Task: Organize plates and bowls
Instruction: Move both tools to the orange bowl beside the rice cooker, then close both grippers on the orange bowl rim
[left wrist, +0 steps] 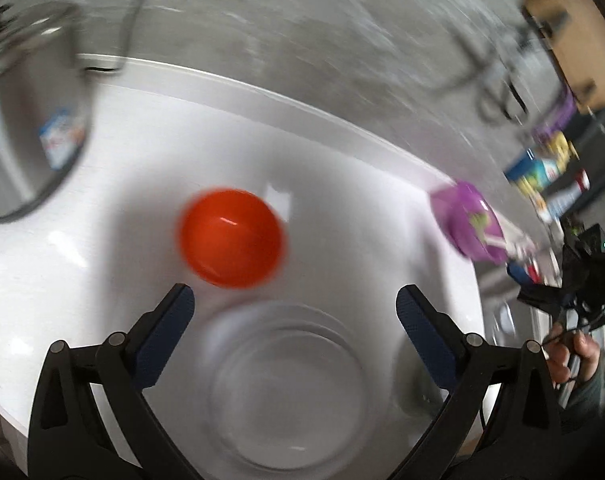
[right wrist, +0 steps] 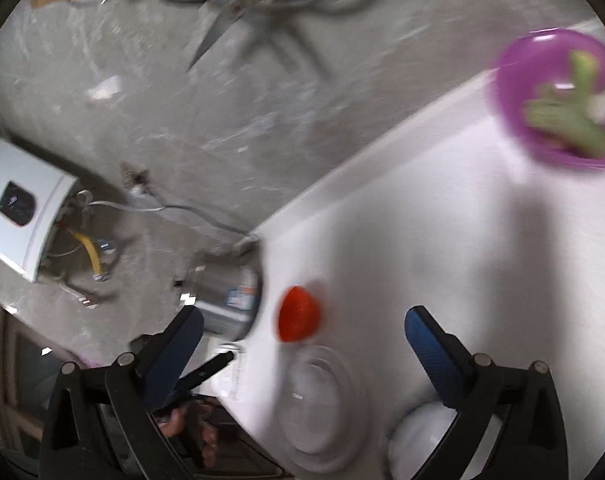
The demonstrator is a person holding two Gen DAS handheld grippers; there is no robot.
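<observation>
Both claws, left gripper and right gripper, spread empty above a white table holding glass bowl and orange bowl.

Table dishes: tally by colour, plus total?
Orange bowl: 1
Purple bowl, green food inside: 1
Clear glass dishes, stacked, number in the stack unclear through the blur: counted as 1
White bowl, partly hidden by a gripper finger: 1
Total: 4
</observation>
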